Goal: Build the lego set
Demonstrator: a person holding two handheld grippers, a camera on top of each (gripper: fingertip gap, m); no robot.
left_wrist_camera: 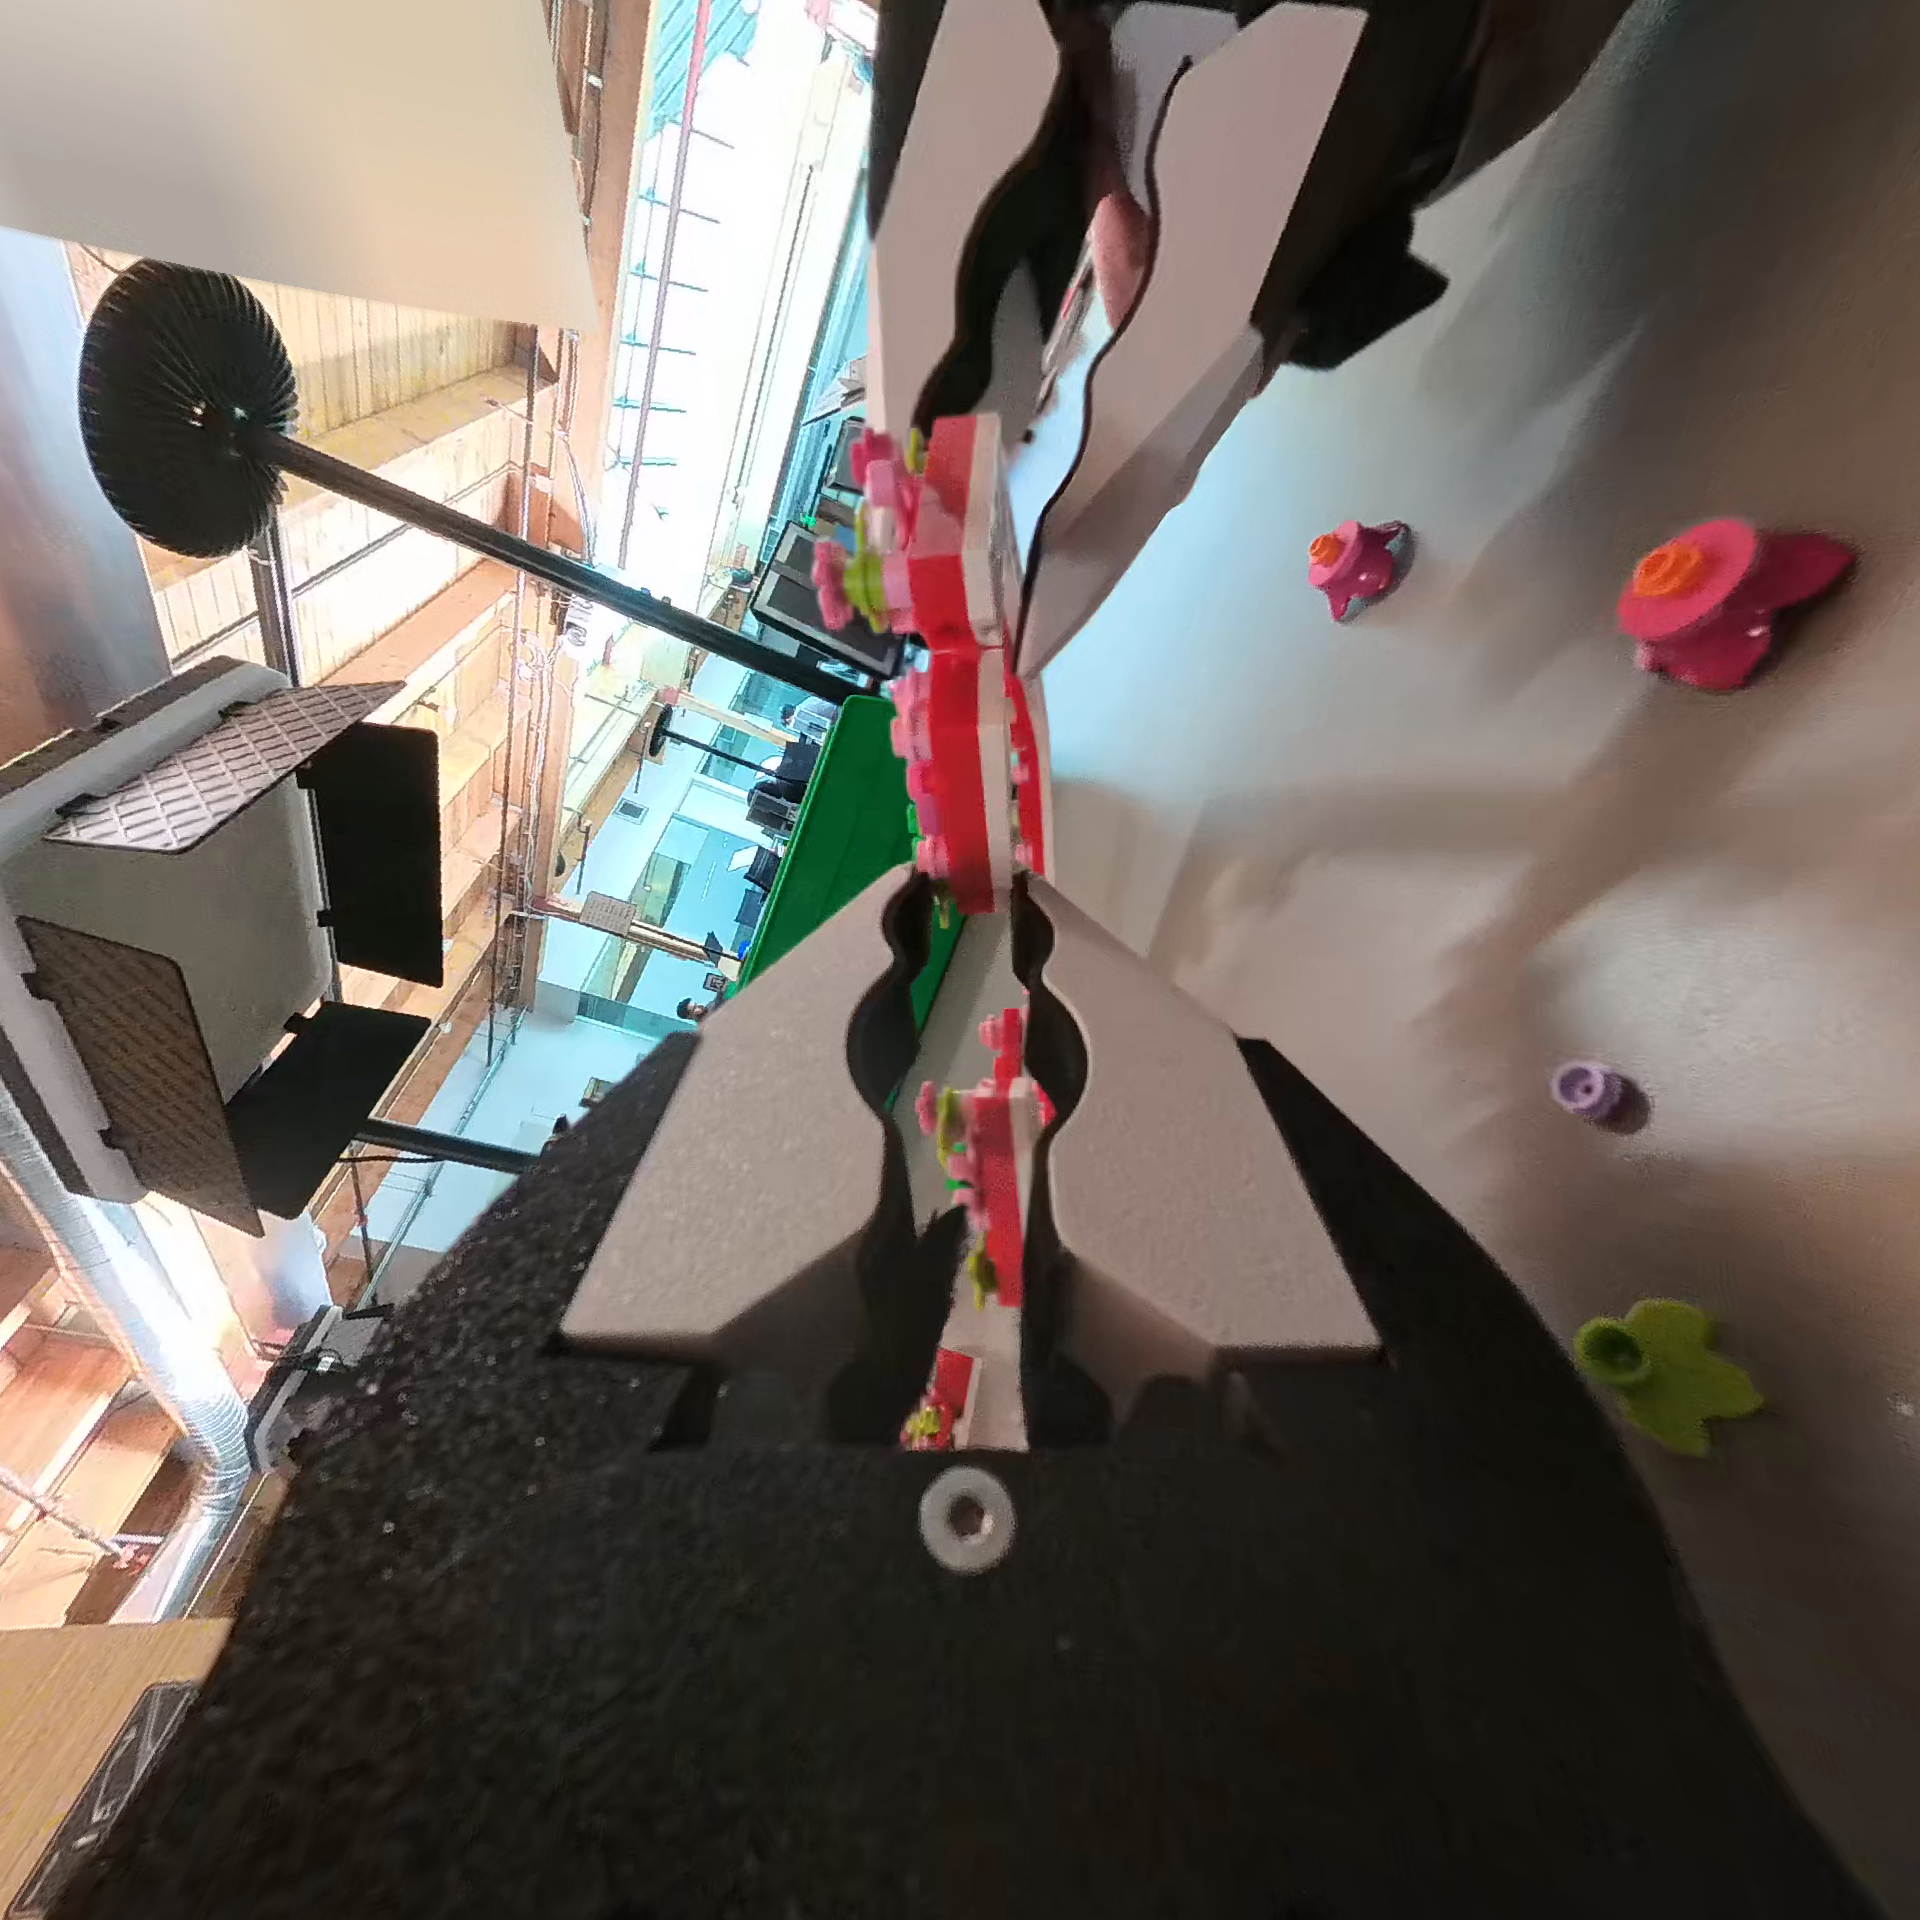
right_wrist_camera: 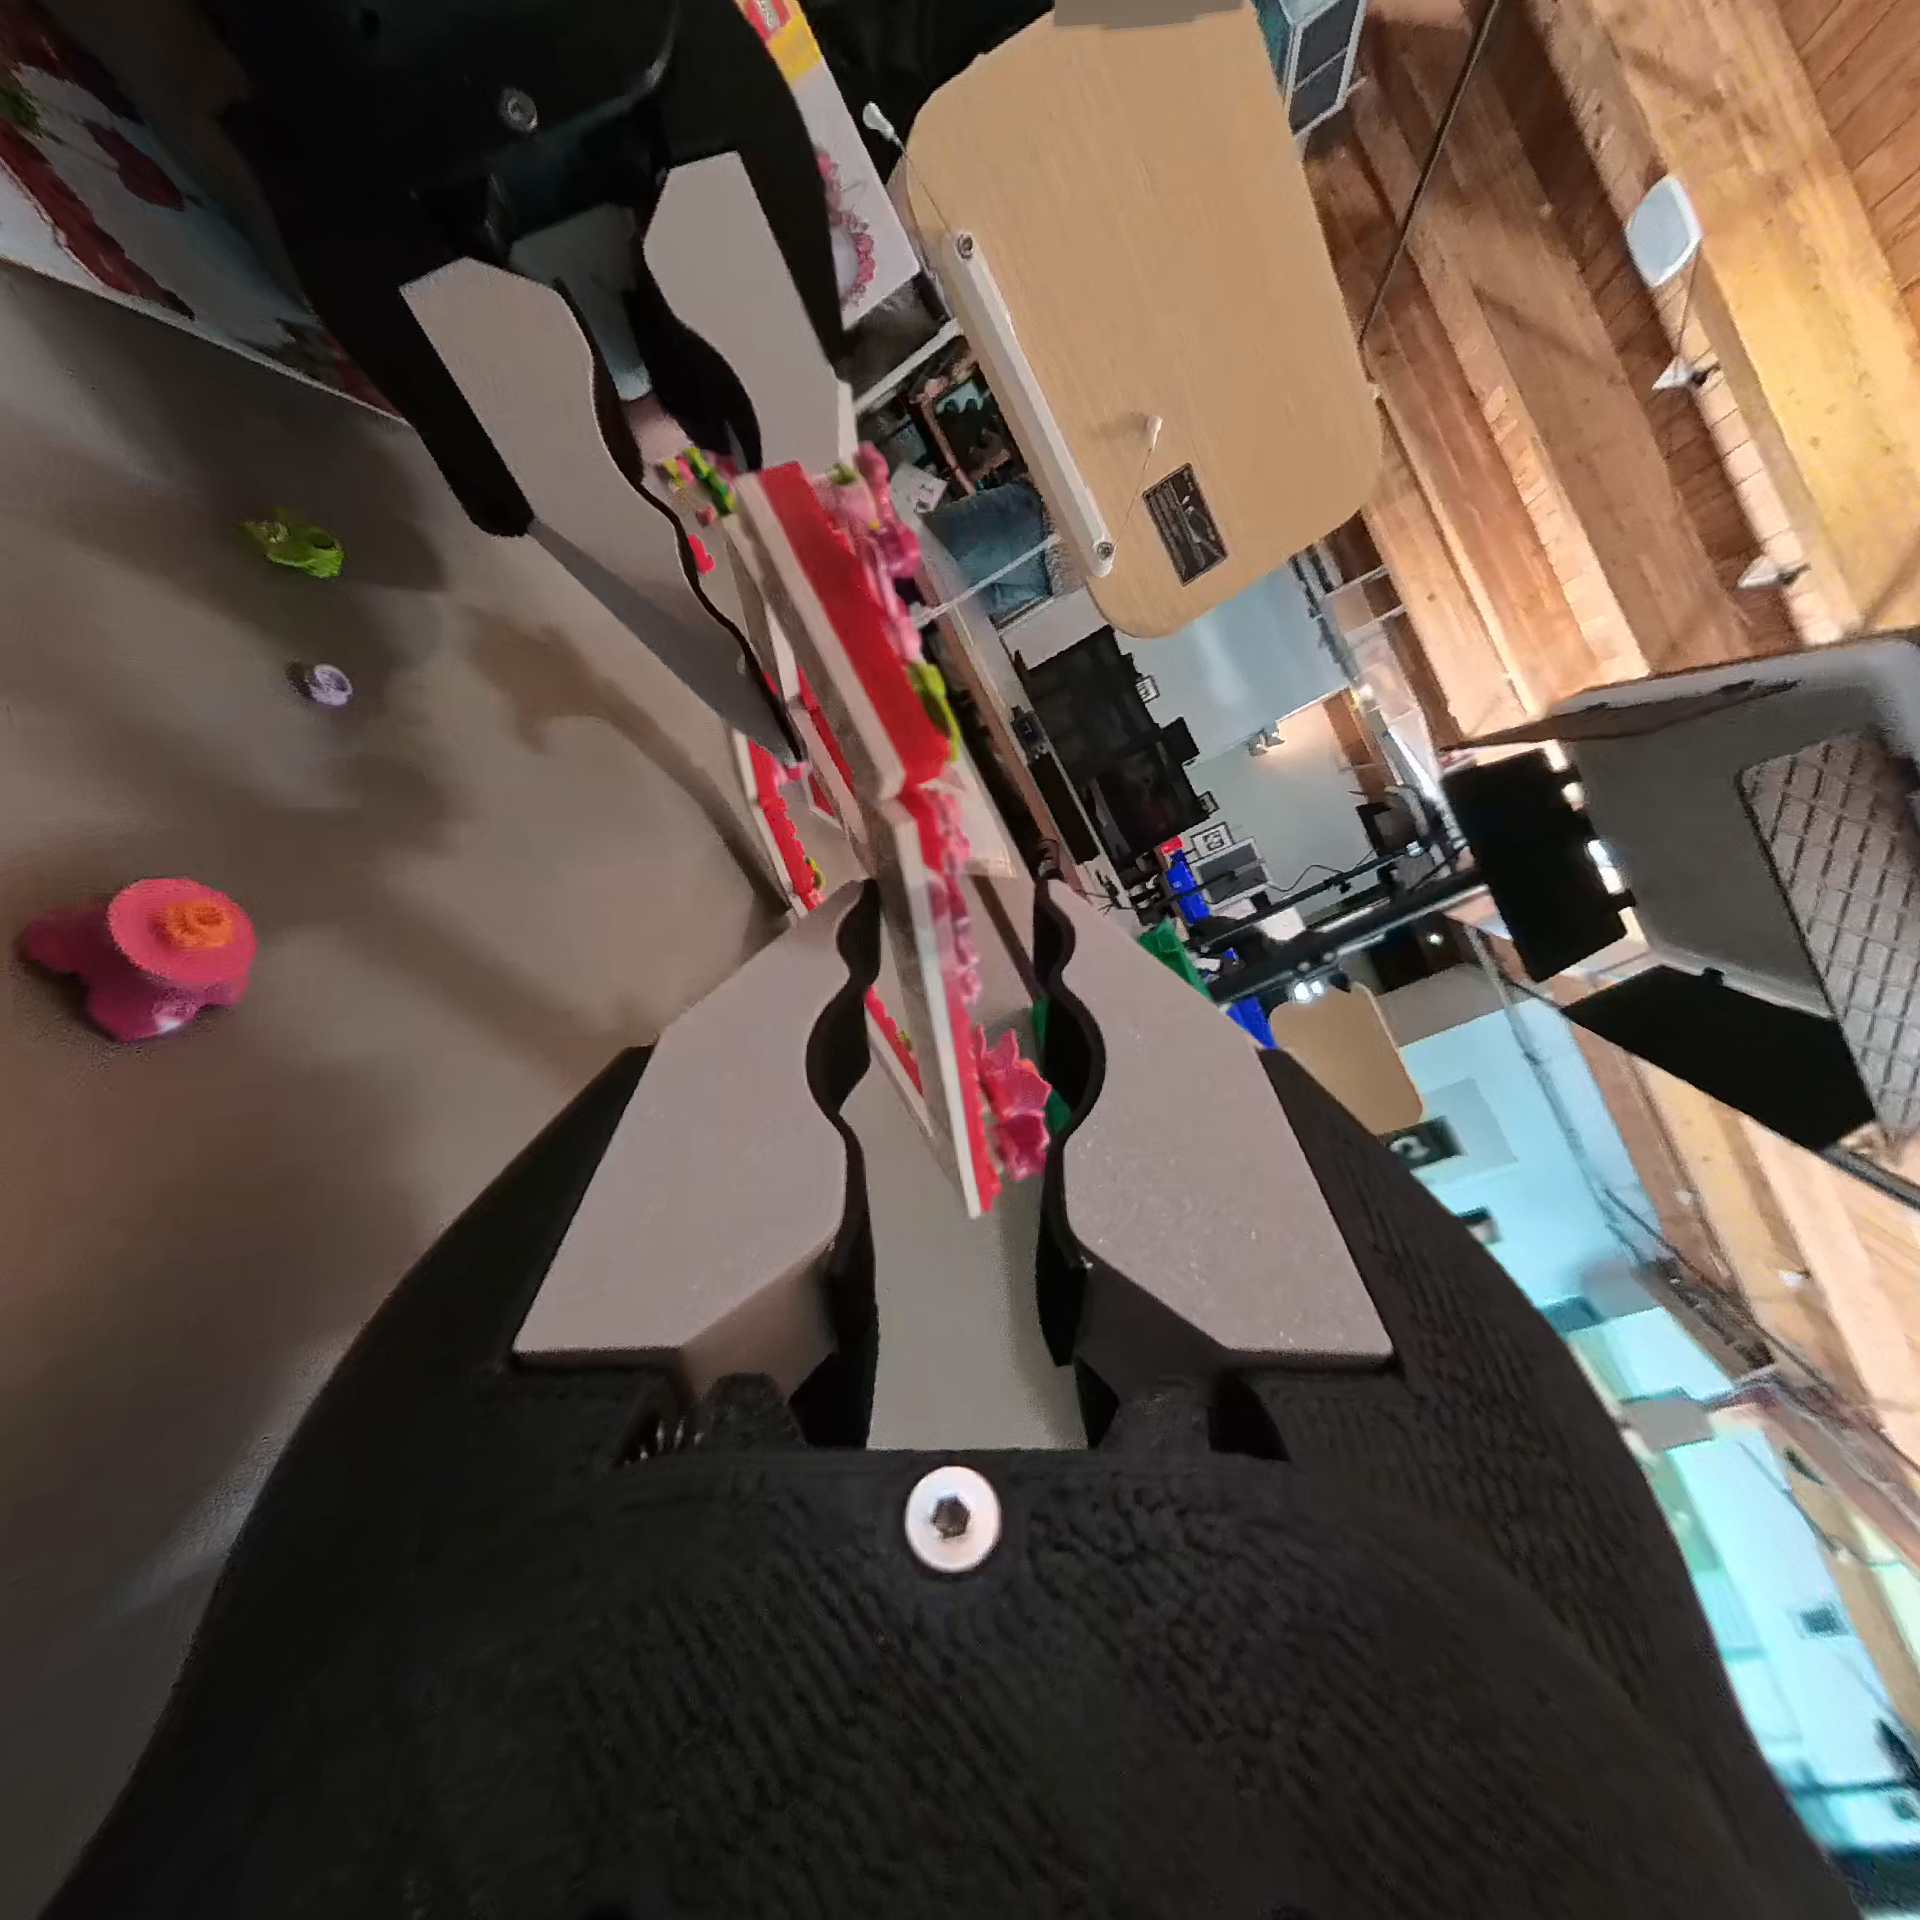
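The left tongs (left_wrist_camera: 966, 894) are clenched on one end of a red-and-white lego panel (left_wrist_camera: 971, 769) studded with pink flowers, held up off the bench on its edge. The right tongs (right_wrist_camera: 951, 904) come in from the opposite side with the far end of that same panel (right_wrist_camera: 940, 997) between their grey fingers (right_wrist_camera: 717, 1122); daylight shows on either side of the plate, so I cannot tell whether they are gripping it or only standing around it. The two tools meet nose to nose over the grey bench (left_wrist_camera: 1558, 831), with very little room between them. Four loose pieces lie on the bench, all well apart from each other and from the panel: one large magenta flower with an orange centre (left_wrist_camera: 1714, 603), one smaller magenta flower (left_wrist_camera: 1356, 566), one lilac round stud (left_wrist_camera: 1590, 1091) and one lime-green leaf (left_wrist_camera: 1662, 1371). A green baseplate (left_wrist_camera: 842, 831) lies behind the panel. At the bench's far edge a printed instruction sheet (right_wrist_camera: 114, 208) lies flat.
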